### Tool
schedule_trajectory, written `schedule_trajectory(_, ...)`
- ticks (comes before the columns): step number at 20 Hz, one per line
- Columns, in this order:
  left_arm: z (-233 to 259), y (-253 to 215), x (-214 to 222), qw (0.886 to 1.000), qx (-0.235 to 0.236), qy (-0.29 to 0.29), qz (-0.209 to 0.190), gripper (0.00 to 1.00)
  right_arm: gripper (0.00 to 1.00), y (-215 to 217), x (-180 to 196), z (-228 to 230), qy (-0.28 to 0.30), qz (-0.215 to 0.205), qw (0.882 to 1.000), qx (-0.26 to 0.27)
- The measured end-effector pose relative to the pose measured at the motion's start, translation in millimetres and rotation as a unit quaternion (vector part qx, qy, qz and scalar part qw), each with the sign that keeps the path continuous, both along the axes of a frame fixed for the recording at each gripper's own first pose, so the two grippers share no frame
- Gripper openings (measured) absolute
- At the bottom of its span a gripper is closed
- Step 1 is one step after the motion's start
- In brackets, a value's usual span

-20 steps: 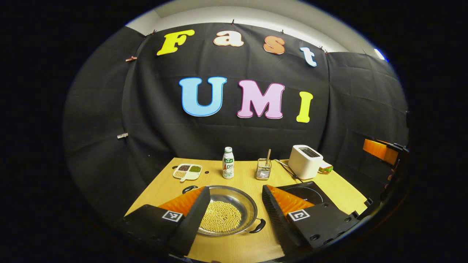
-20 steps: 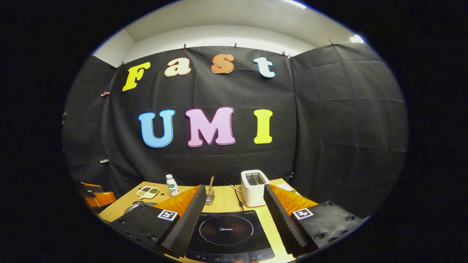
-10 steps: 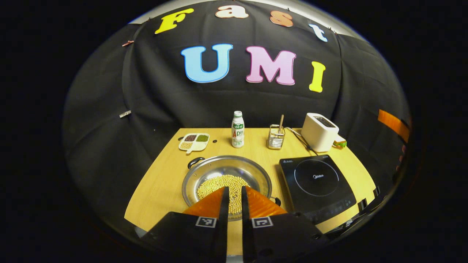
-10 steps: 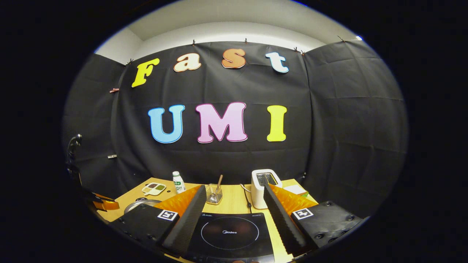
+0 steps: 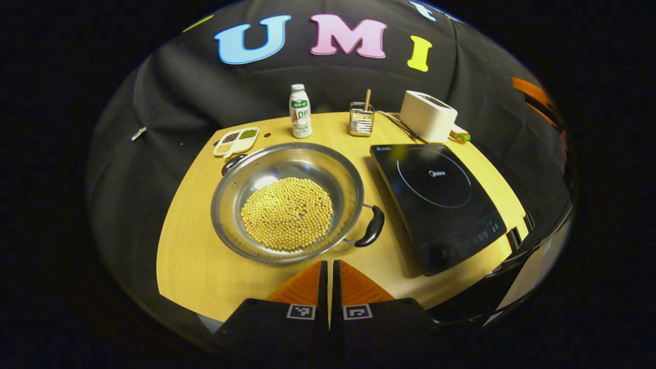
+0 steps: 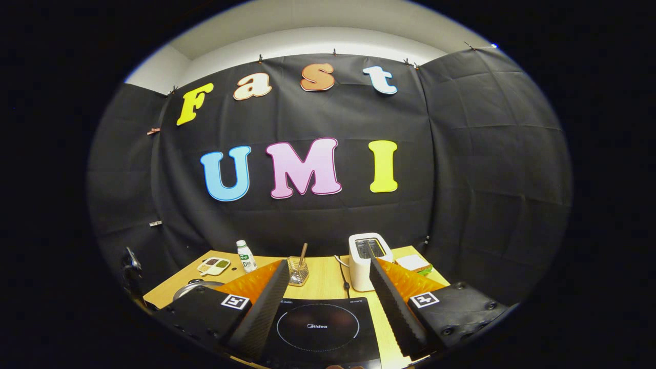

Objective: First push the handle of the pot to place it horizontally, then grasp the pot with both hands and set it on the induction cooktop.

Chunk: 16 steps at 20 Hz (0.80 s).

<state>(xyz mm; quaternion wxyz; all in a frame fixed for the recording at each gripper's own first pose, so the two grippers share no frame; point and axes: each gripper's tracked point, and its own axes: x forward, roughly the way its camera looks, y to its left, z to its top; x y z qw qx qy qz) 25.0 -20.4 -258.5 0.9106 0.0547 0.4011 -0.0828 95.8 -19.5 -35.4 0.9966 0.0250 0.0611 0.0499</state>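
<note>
A shallow steel pot (image 5: 353, 189) holding yellow beans (image 5: 287, 212) rests on the wooden table (image 5: 200, 256). Its two black handles lie on a diagonal: one at the near right (image 5: 372, 229), one at the far left (image 5: 232, 163). My left gripper (image 5: 328, 266) is shut with nothing between its fingers, raised just in front of the pot's near rim. The black induction cooktop (image 5: 435, 195) lies to the pot's right. In the right gripper view my right gripper (image 6: 328, 287) stands open above the cooktop (image 6: 318, 328), and the pot's rim (image 6: 192, 287) peeks out at the left.
Along the table's far edge stand a divided dish of beans (image 5: 236, 142), a small bottle (image 5: 300, 111), a wire utensil holder (image 5: 361, 119) and a white toaster (image 5: 427, 116) with its cord. The other gripper (image 5: 535, 97) shows at the far right.
My left gripper closed from wide open, then rose and tilted down, so the pot now sits whole ahead of its tips. The right gripper barely moved.
</note>
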Motion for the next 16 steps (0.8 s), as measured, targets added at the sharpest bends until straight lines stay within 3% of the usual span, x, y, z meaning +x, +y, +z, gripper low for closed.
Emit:
schedule_trajectory(9,-55.9,-22.4,19.7,0.989,0.089,0.039,-0.111,0.05,0.98,-22.5,-4.9,-12.9,0.023,-0.019,1.0,0.003)
schedule_trajectory(16,-63.6,-35.4,39.0,0.987,0.097,0.039,-0.121,0.05,0.98,-42.0,-13.0,-16.0,0.028,-0.041,0.999,-0.002)
